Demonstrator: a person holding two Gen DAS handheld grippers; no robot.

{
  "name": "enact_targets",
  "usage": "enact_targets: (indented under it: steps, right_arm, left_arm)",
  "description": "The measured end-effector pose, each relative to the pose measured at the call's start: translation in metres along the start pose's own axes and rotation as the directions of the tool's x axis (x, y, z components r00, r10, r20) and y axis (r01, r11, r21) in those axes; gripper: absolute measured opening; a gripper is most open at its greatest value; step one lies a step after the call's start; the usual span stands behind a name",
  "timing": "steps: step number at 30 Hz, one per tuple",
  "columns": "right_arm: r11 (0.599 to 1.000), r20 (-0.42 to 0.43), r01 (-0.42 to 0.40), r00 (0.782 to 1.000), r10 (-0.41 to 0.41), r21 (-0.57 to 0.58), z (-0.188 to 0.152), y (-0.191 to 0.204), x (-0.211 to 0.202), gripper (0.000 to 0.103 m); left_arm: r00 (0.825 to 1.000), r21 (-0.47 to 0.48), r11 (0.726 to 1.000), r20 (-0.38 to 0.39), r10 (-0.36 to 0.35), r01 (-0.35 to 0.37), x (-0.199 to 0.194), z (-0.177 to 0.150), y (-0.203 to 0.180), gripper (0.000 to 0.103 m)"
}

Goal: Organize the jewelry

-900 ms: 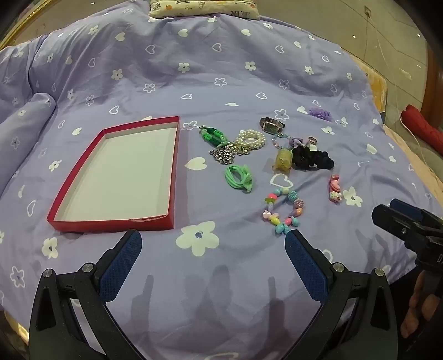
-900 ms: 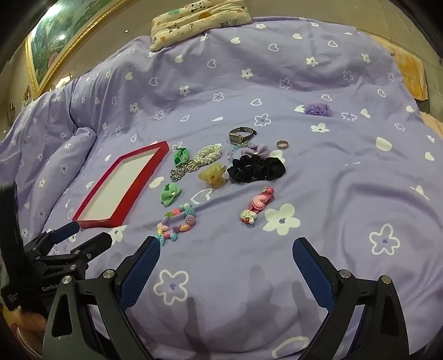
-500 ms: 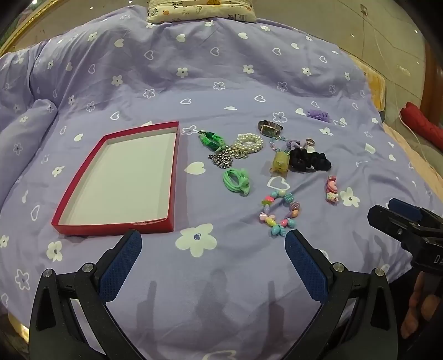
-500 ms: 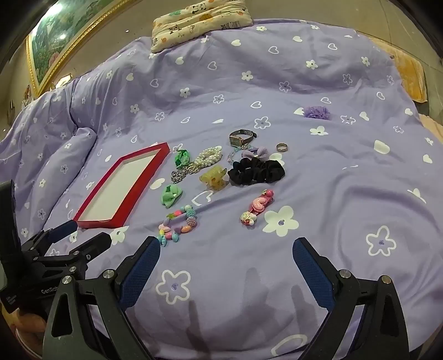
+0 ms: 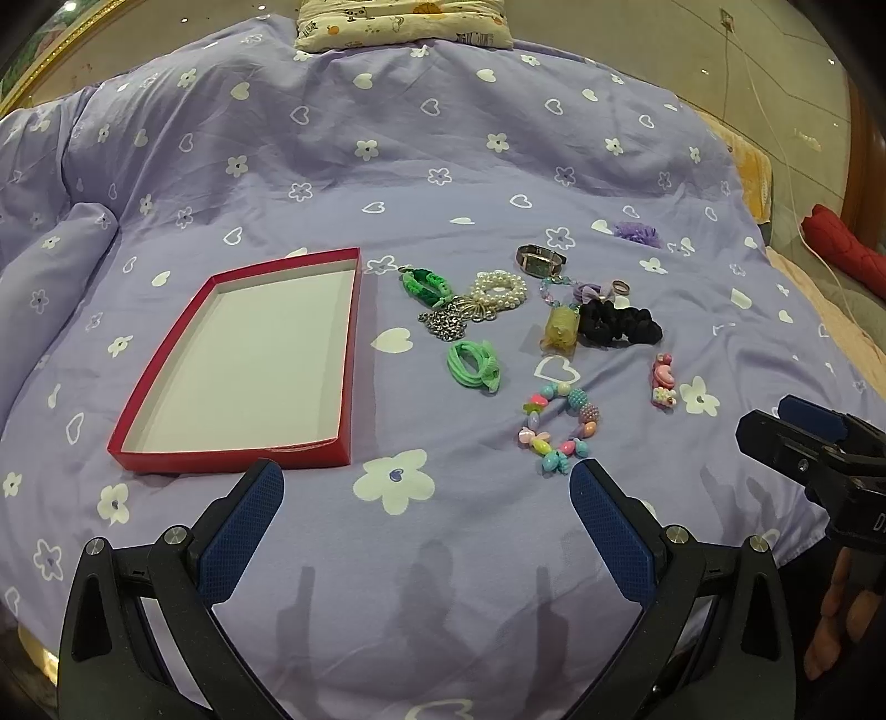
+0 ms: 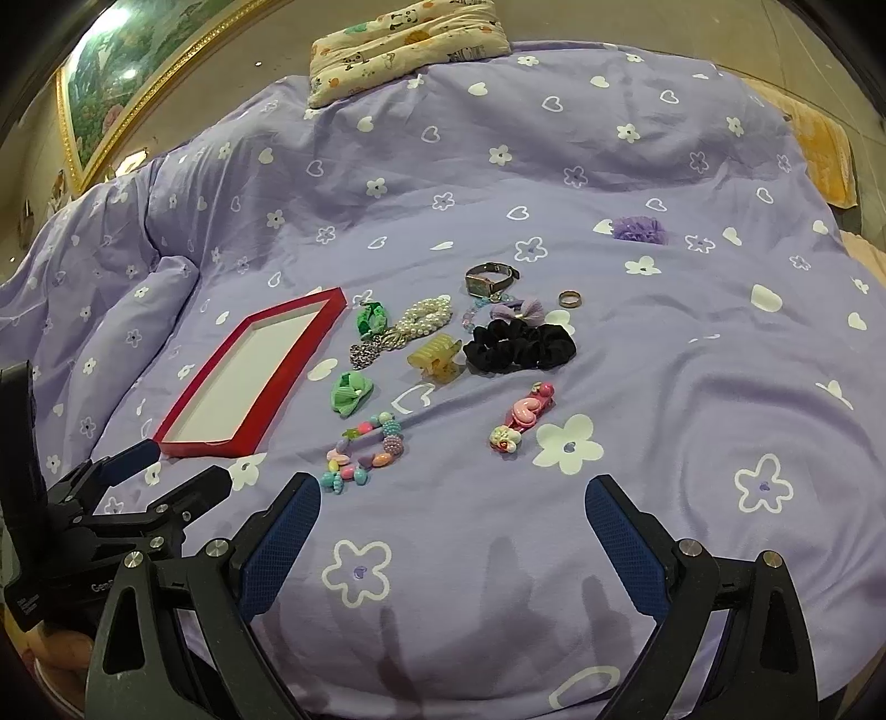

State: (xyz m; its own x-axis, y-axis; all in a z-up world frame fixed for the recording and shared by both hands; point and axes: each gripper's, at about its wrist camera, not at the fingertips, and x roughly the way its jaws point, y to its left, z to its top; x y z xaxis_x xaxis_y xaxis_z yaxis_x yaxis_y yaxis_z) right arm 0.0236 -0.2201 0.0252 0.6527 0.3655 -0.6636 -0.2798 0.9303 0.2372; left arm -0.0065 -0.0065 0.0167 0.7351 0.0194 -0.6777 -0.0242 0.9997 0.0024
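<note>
A red tray with a white floor lies empty on the purple duvet, left of a scatter of jewelry; it also shows in the right wrist view. The jewelry includes a colourful bead bracelet, a green hair tie, a pearl bracelet, a black scrunchie, a pink clip, a watch and a ring. My left gripper is open and empty, near the tray. My right gripper is open and empty.
The purple duvet with white flowers and hearts covers the bed. A patterned pillow lies at the far end. A purple fabric flower lies apart at the back right. The bed edge drops off on the right.
Both grippers have drawn back and risen a little, so the tray and jewelry sit lower and farther into view. Nothing was taken hold of.
</note>
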Motion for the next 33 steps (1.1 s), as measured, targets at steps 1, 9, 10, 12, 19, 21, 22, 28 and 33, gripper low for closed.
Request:
enact_targets:
  steps: [1, 9, 10, 12, 19, 21, 22, 28, 33]
  right_arm:
    - [1.000, 0.001, 0.000, 1.000, 0.000, 0.002, 0.0000, -0.0002, -0.0001, 0.098]
    - [1.000, 0.009, -0.004, 1.000, 0.005, -0.001, 0.0016, 0.0030, -0.0027, 0.098]
    - [1.000, 0.009, -0.005, 1.000, 0.005, -0.001, 0.0016, 0.0031, -0.0030, 0.098]
    - [1.000, 0.009, -0.006, 1.000, 0.006, -0.001, 0.0017, 0.0031, -0.0035, 0.098]
    - [1.000, 0.016, -0.012, 1.000, 0.012, -0.004, 0.0025, 0.0054, -0.0065, 0.098]
    - [1.000, 0.017, -0.012, 1.000, 0.012, -0.005, 0.0031, 0.0056, -0.0072, 0.098]
    - [1.000, 0.017, -0.012, 1.000, 0.012, -0.005, 0.0031, 0.0053, -0.0072, 0.098]
    - [1.000, 0.017, -0.013, 1.000, 0.013, -0.005, 0.0034, 0.0058, -0.0074, 0.098]
    - [1.000, 0.018, -0.013, 1.000, 0.013, -0.006, 0.0033, 0.0064, -0.0074, 0.098]
  left_arm:
    - [1.000, 0.001, 1.000, 0.001, 0.001, -0.001, -0.0006, 0.0008, -0.0001, 0.103]
    - [1.000, 0.002, 1.000, 0.006, 0.002, -0.002, 0.0000, -0.0003, 0.0008, 0.103]
    - [1.000, 0.003, 1.000, 0.006, 0.003, -0.003, 0.0000, 0.0000, 0.0008, 0.103]
    - [1.000, 0.002, 1.000, 0.007, 0.002, -0.002, -0.0003, 0.0002, 0.0007, 0.103]
    - [1.000, 0.002, 1.000, 0.016, 0.005, -0.005, -0.0029, 0.0006, -0.0017, 0.103]
    - [1.000, 0.002, 1.000, 0.018, 0.004, -0.004, -0.0032, -0.0004, -0.0019, 0.103]
    - [1.000, 0.002, 1.000, 0.018, 0.004, -0.004, -0.0032, -0.0004, -0.0020, 0.103]
    - [1.000, 0.003, 1.000, 0.018, 0.004, -0.004, -0.0035, -0.0001, -0.0028, 0.103]
    - [1.000, 0.003, 1.000, 0.018, 0.003, -0.003, -0.0033, -0.0007, -0.0028, 0.103]
